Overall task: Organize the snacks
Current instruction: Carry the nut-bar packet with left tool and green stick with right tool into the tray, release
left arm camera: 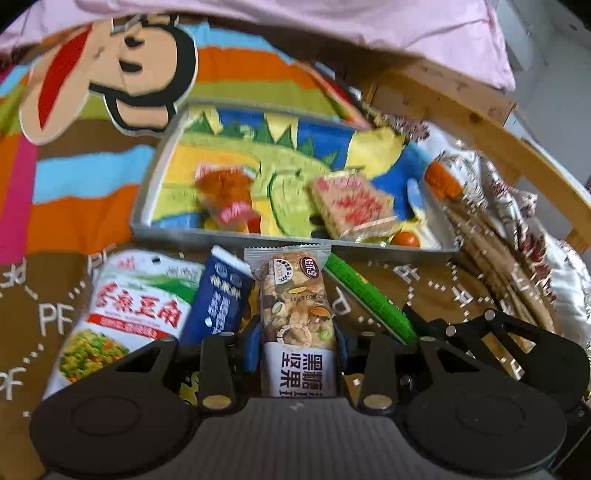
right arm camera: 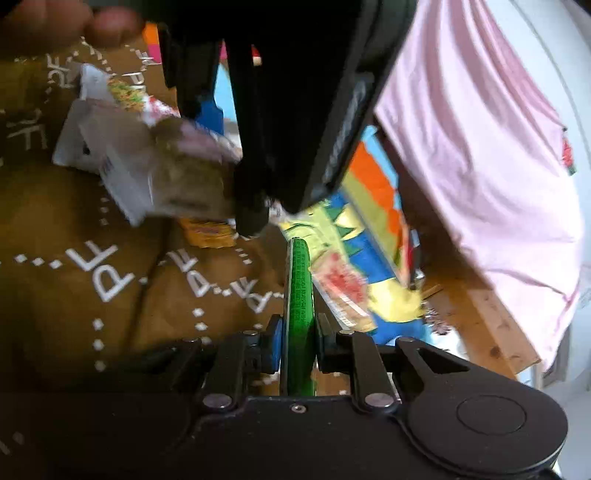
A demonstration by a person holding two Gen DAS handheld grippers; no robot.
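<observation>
My left gripper [left arm camera: 297,341] is shut on a clear-wrapped nut bar [left arm camera: 295,295] with a white label, held upright between its blue pads. My right gripper [right arm camera: 297,341] is shut on a thin green stick pack [right arm camera: 300,295], standing on edge; in the left wrist view the green stick pack [left arm camera: 369,291] lies slanted right of the bar. A grey tray [left arm camera: 229,238] lined with a dinosaur-print cloth holds an orange-red snack [left arm camera: 227,192] and a red-printed cracker pack [left arm camera: 351,203]. In the right wrist view the left gripper's black body [right arm camera: 288,110] fills the top, with the nut bar [right arm camera: 155,166] blurred.
A white-and-green pea snack bag [left arm camera: 122,314] and a dark blue pack [left arm camera: 218,295] lie on the brown printed blanket [left arm camera: 48,295]. Silver-patterned packs [left arm camera: 509,229] pile up right of the tray. A wooden frame [left arm camera: 480,122] and pink fabric [left arm camera: 332,22] lie behind.
</observation>
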